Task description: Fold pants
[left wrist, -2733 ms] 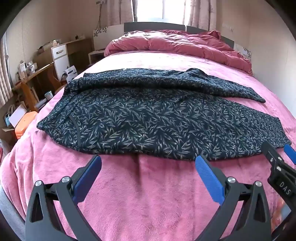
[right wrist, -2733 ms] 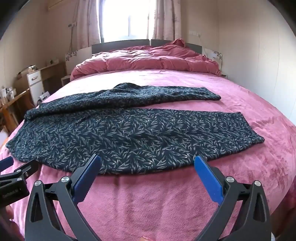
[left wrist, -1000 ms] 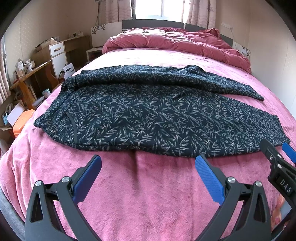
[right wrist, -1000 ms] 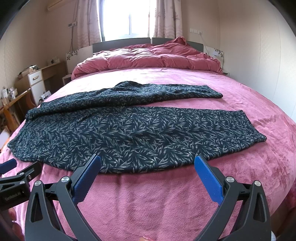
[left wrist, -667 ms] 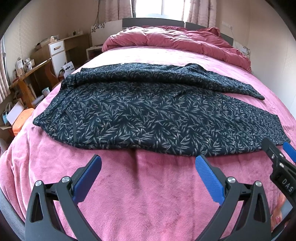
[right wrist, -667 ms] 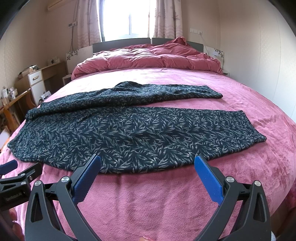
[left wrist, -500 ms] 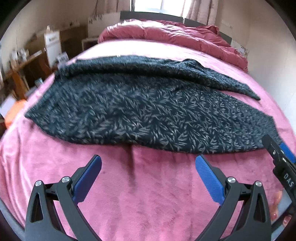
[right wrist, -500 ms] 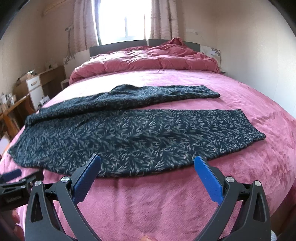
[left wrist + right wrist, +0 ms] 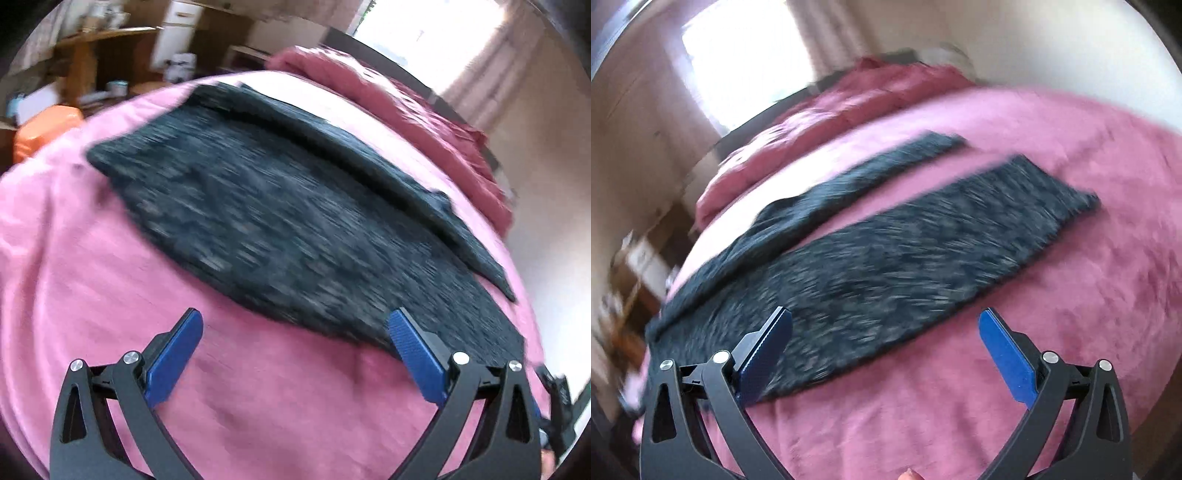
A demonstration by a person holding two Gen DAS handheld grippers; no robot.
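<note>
On the pink bed (image 9: 92, 295) the pants (image 9: 295, 229) lie unfolded; both views blur, left gripper (image 9: 295, 343) and right gripper (image 9: 884, 341) gaping, empty. A rushed pinch probably snags blanket.

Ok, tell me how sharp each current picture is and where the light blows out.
Left wrist view: heavy motion smear across the pants and bed, frame tilted, window at top right blown white; only the left gripper is crisp. Right wrist view: same smear and tilt, window at top left overexposed, right gripper sharp.
</note>
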